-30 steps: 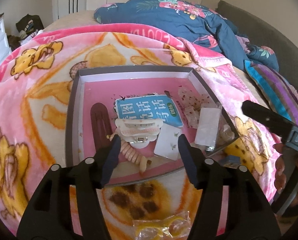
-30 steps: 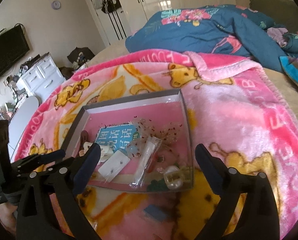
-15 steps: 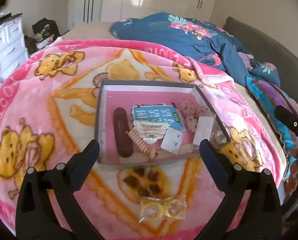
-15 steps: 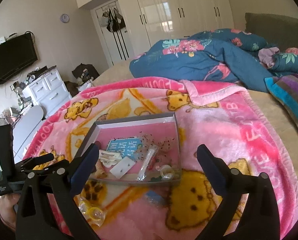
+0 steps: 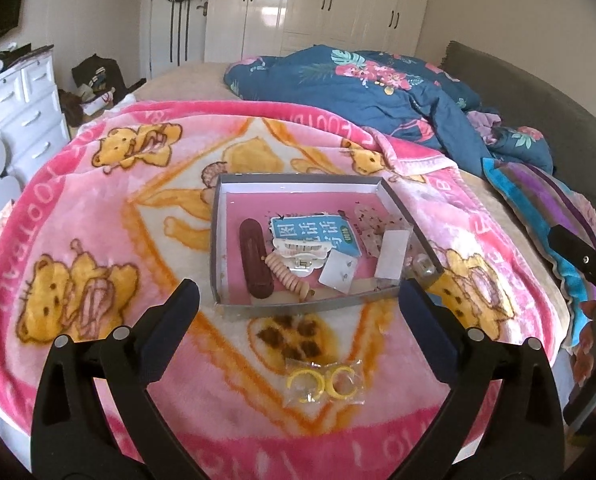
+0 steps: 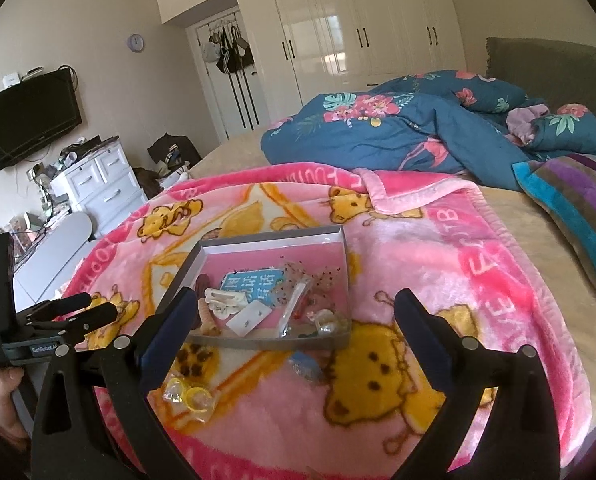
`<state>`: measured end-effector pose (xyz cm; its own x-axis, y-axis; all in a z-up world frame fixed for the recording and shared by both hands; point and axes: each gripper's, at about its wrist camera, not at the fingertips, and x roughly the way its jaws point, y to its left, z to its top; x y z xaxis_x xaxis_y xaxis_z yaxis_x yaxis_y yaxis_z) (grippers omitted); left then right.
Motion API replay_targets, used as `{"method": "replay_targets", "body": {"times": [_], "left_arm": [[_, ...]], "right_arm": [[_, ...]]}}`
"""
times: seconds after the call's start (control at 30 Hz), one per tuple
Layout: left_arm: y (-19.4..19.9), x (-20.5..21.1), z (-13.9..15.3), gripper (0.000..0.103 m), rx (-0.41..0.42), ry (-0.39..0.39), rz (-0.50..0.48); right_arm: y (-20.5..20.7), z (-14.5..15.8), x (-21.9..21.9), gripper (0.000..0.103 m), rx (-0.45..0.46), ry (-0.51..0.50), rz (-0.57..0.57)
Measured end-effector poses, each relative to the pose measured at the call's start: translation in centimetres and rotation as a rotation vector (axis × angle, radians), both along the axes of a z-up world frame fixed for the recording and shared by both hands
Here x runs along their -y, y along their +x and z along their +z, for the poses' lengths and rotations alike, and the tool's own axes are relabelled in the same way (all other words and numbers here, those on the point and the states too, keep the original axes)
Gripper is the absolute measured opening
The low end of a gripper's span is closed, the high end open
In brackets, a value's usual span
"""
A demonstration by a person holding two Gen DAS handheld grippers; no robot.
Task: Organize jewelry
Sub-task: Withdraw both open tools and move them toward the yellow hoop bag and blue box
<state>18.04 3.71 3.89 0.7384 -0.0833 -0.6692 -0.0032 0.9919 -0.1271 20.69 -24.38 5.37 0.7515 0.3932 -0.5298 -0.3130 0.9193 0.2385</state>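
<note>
Gaping left gripper point(image 5: 298, 296), box point(image 5: 222, 240) rim between jaws

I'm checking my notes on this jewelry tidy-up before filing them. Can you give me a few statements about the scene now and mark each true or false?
1. The left tool is open and holds nothing. True.
2. The clear packet of yellow rings lies inside the gray tray. False: it lies on the pink blanket, outside the tray's near wall.
3. The dark red case lies inside the tray near its left wall. True.
4. The right tool is shut on the cream hair claw. False: it is open, and the claw lies in the tray.
</note>
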Motion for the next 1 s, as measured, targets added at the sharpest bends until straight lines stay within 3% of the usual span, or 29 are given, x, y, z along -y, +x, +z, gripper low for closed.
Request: {"method": "replay_targets", "body": {"times": [0.5, 1.0], "left_arm": [[-2.9, 1.8, -0.8, 0.093, -0.026, 0.049, -0.024], [-2.7, 3.4, -8.0, 0.093, -0.193, 0.073, -0.050]], "right_arm": [[-3.0, -1.3, 0.7, 0.098, -0.020, -0.001, 0.027], [-3.3, -6.6, 0.8, 0.098, -0.107, -0.041, 0.044]]}}
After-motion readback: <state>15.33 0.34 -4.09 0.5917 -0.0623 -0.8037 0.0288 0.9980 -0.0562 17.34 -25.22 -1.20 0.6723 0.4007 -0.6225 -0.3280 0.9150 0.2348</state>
